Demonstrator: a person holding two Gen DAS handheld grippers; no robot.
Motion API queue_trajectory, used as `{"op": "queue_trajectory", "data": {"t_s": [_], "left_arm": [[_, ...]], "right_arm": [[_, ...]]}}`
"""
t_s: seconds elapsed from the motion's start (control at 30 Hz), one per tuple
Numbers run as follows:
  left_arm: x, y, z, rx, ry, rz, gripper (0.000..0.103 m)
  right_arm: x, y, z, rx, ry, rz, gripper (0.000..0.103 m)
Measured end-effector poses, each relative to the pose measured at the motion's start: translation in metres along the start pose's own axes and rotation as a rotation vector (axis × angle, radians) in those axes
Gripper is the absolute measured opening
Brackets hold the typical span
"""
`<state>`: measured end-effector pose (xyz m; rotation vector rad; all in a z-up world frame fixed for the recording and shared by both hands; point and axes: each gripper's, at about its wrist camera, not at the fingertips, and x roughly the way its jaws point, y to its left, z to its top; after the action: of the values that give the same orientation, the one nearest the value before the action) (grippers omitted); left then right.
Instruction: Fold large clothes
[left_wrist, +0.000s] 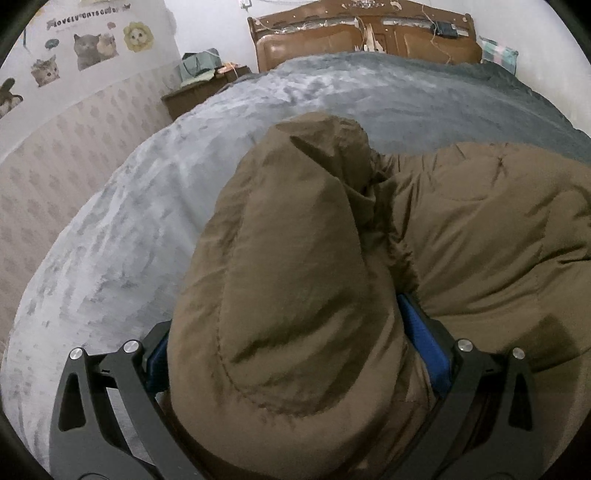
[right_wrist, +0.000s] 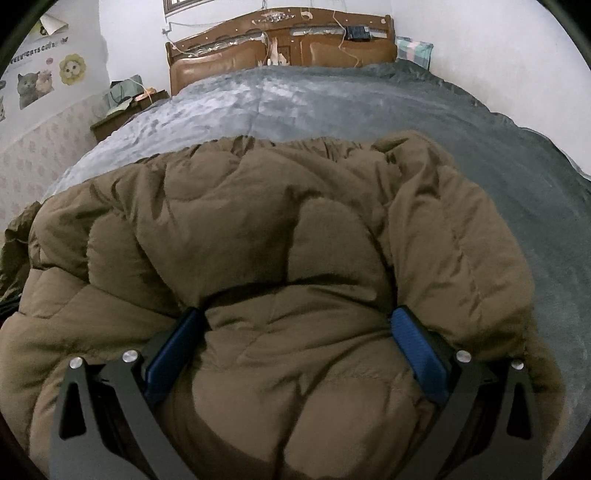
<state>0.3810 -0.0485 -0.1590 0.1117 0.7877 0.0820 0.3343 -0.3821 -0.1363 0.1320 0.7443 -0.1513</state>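
Bedroom: grey-blanketed bed (right_wrist: 332, 110) with brown coat (right_wrist: 258, 229) lying across its near end.
Left gripper (left_wrist: 295, 343) is clamped on a bulging fold of coat, blue pads (left_wrist: 424, 339) pressing the fabric. Right gripper (right_wrist: 295, 347) is likewise clamped on the quilted body. Wooden headboard (right_wrist: 280, 48) stands behind.

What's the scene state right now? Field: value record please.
garment: brown puffer jacket, bunched
surface: grey bed blanket
left gripper: closed on a thick jacket fold
right gripper: closed on a padded jacket section
background: wooden headboard, cat stickers on the wall
fold stage: not flat yet
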Motion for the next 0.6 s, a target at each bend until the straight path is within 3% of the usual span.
{"op": "queue_trajectory", "data": {"t_s": [0.17, 0.27, 0.4, 0.47, 0.6], "left_arm": [[0.001, -0.002, 0.003, 0.004, 0.008, -0.002, 0.100], [-0.017, 0.004, 0.006, 0.003, -0.020, -0.019, 0.100], [-0.064, 0.033, 0.009, -0.020, -0.117, -0.108, 0.100], [-0.089, 0.050, 0.005, 0.001, -0.146, -0.100, 0.100], [-0.093, 0.066, -0.027, 0.058, -0.092, -0.040, 0.100]], "right_arm": [[0.002, 0.001, 0.001, -0.008, 0.007, -0.008, 0.102], [-0.006, 0.004, 0.004, -0.022, 0.007, -0.022, 0.101], [-0.063, -0.007, 0.008, -0.023, -0.061, 0.084, 0.101], [-0.108, -0.026, 0.008, -0.013, -0.132, 0.083, 0.101], [-0.146, -0.065, -0.007, 0.036, -0.128, 0.042, 0.101]]}}
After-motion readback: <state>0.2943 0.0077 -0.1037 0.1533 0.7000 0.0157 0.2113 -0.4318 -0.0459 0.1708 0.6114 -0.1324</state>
